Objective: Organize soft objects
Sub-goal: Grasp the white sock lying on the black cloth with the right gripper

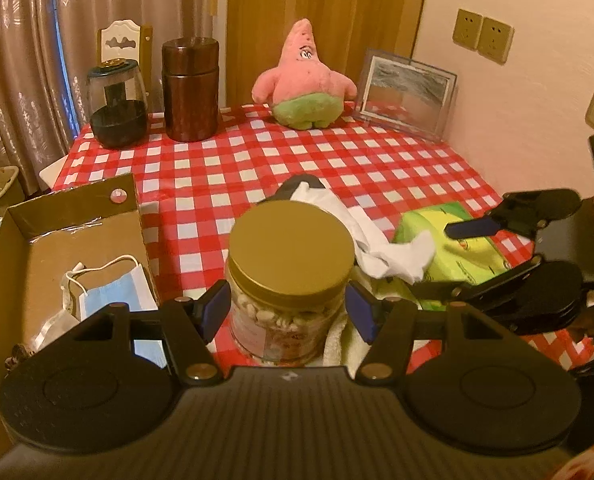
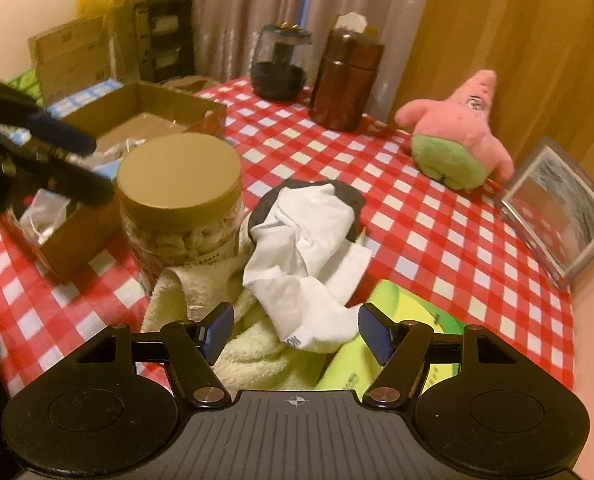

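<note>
A white and black sock (image 2: 305, 248) lies over a cream towel (image 2: 257, 344) and a green-yellow packet (image 2: 409, 316) on the checkered table; the sock also shows in the left wrist view (image 1: 381, 248). My right gripper (image 2: 293, 334) is open, its jaws either side of the sock's lower end, above the towel. My left gripper (image 1: 287, 308) is open with its pads (image 1: 213, 308) flanking a gold-lidded jar (image 1: 291, 268), not clamping it. A cardboard box (image 1: 77, 216) at the left holds a blue face mask (image 1: 113, 292). A pink star plush (image 1: 303, 76) sits at the far edge.
A brown canister (image 1: 191, 88) and a dark glass jar (image 1: 117, 104) stand at the back left. A picture frame (image 1: 407, 92) leans on the wall at the right. The right gripper shows in the left wrist view (image 1: 477, 256). Curtains hang behind the table.
</note>
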A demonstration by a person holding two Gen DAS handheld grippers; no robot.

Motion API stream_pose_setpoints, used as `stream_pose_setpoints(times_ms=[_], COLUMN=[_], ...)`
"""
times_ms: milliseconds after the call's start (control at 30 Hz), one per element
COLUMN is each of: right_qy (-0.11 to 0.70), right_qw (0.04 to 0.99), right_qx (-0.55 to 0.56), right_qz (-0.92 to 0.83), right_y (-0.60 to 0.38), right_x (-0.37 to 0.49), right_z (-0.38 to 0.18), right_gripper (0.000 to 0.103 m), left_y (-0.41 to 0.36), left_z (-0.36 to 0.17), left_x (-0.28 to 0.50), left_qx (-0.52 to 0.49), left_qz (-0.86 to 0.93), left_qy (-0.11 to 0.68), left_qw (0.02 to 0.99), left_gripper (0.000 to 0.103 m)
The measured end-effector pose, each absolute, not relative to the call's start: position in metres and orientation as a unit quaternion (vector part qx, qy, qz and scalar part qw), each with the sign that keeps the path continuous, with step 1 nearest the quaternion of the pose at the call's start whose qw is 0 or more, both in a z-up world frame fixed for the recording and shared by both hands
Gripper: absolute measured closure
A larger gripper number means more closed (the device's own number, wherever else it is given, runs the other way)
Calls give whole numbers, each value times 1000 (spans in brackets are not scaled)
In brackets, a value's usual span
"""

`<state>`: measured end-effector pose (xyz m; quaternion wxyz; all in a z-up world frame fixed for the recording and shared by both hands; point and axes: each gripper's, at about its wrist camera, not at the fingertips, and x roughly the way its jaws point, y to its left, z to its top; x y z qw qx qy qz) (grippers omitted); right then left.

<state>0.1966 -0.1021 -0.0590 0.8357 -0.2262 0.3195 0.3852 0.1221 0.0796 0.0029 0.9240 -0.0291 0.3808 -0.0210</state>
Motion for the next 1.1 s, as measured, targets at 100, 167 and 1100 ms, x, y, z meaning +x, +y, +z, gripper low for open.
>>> stream_pose_setpoints(times_ms=[100, 167, 1100], right_qy=[324, 327, 347], right_qw=[827, 825, 845], right_qx=[-235, -239, -146], right_qz=[393, 395, 379], right_y=[-94, -90, -82], right_x=[205, 210, 250], right_z=[-67, -72, -67], right_gripper=[34, 34, 97], left_y=[85, 89, 125], left_z=[3, 3, -5], left_x=[126, 130, 149], left_qx=[-36, -38, -91], left_qz=[-19, -15, 14], left_qy=[376, 375, 359], left_qw=[926, 926, 929], left_gripper=[43, 43, 43])
